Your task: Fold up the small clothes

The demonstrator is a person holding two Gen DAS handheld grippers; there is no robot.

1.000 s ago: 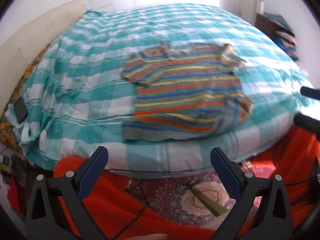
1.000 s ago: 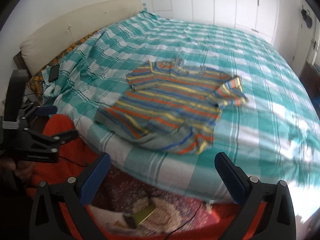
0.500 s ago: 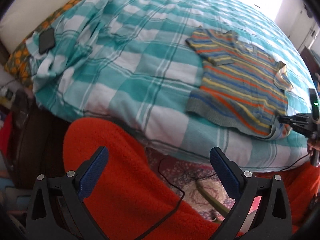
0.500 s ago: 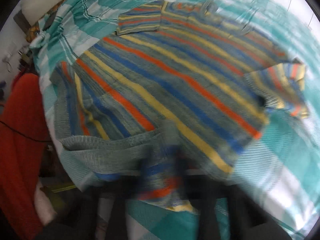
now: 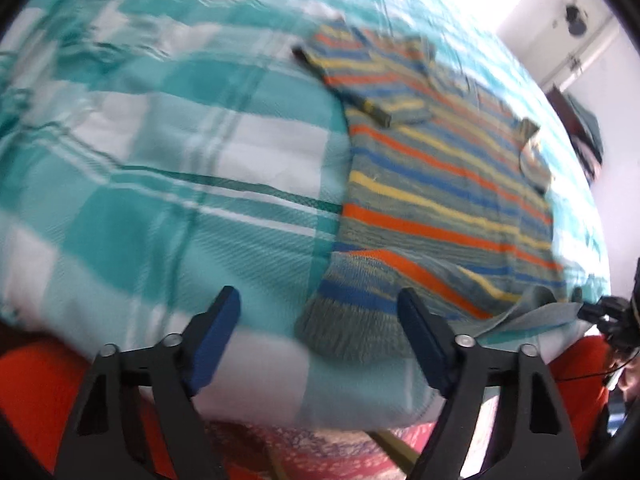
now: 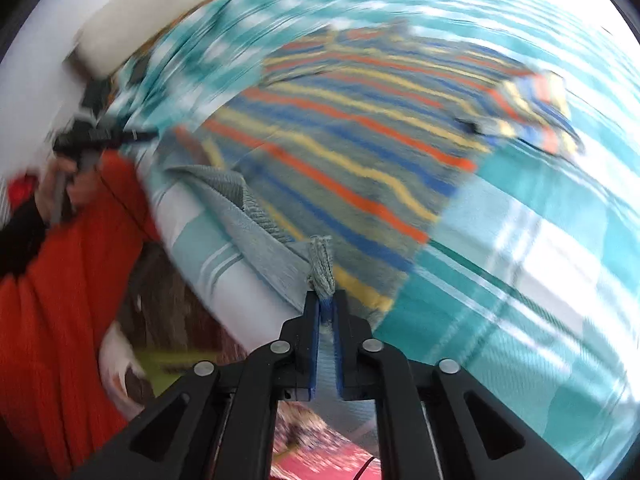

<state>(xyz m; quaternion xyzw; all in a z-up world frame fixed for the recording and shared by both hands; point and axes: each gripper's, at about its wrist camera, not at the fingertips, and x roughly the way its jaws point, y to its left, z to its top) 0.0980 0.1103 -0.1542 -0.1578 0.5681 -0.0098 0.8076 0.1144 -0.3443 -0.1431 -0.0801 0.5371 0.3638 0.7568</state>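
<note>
A bed [image 5: 168, 184] covered with a teal and white checked spread fills both views; a white wall and a dark piece of furniture stand at the far right of the left wrist view, and a pale headboard cushion [image 6: 132, 12] lies along the top left of the right wrist view. The striped shirt [image 5: 440, 184] lies flat on the spread near the bed's front edge, with bands of orange, yellow and blue on grey-green knit and 1 short sleeve folded inward at the top. Its ribbed hem hangs slightly over the edge of the mattress. The left claw [image 5: 320, 340] points steeply down over the left corner of the hem with its jaws set wide and closing; that corner lies between the 2 blue pads [image 5: 416, 336] in the view, but the pads do not press on it. The right claw [image 6: 326, 308] is drawn narrow, its jaws easing apart slightly, and a bunch of the grey ribbed hem [image 6: 320, 266] is pinched between its blue pads and stands up from them. From this pinch the hem edge runs taut to the left along the mattress edge. In the right wrist view the other claw appears at the left edge, held by a hand [image 6: 60, 188] with a dark cuff. Orange fabric [image 6: 60, 300] lies below the bed edge in both views. Both views are blurred.
</note>
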